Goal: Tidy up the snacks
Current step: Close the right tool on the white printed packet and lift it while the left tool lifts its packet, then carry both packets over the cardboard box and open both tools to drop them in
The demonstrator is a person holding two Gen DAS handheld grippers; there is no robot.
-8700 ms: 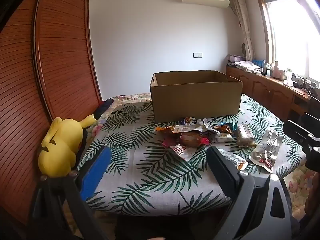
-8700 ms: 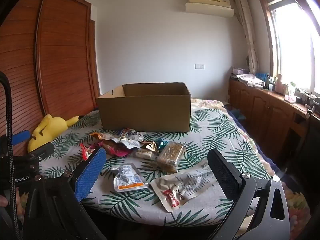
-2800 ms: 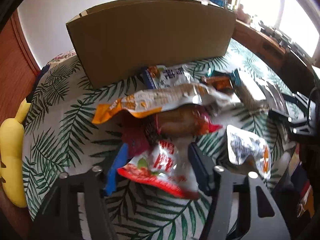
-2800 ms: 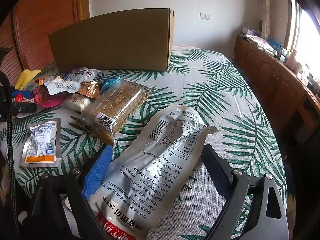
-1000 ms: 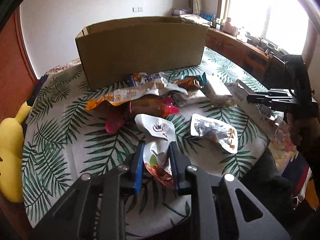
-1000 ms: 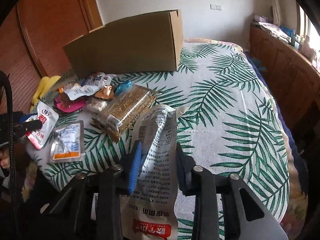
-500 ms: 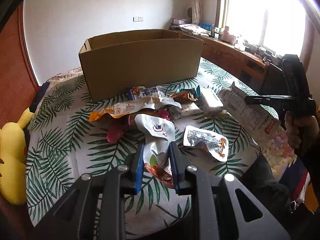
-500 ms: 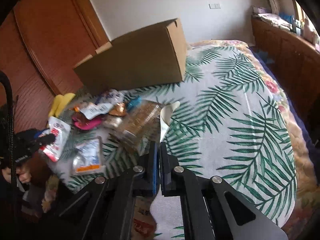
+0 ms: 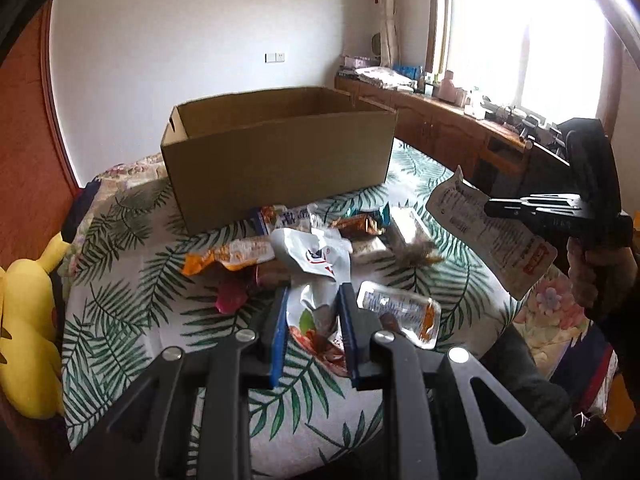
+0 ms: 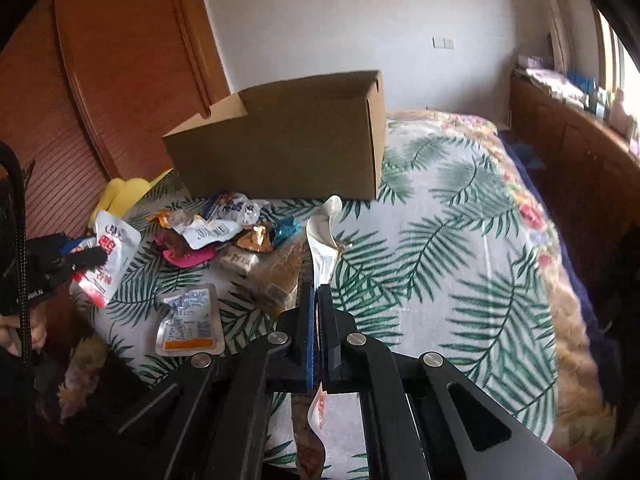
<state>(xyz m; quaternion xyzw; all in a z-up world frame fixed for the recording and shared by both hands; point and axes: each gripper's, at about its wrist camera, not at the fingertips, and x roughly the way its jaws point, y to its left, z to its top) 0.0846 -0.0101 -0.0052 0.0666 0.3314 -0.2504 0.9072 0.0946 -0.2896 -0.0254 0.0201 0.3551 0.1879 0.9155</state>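
Both grippers pinch packets in the air: the left gripper [image 9: 312, 312] a red-and-white pouch [image 9: 316, 264], the right gripper [image 10: 317, 304] a long white bag [image 10: 323, 240]. The box [image 9: 280, 160] at upper centre shows no snacks inside; a pile of snacks [image 10: 224, 236] remains mid-frame.

We see a yellow plush toy [image 9: 28, 320] lying at the left edge of the palm-leaf bedspread [image 10: 460, 248], beside the reddish wooden wardrobe [image 10: 120, 60] — a wall switch [image 9: 275, 57] sits on the white wall, and a low wooden cabinet [image 9: 440, 128] runs under the bright window [image 9: 532, 36]
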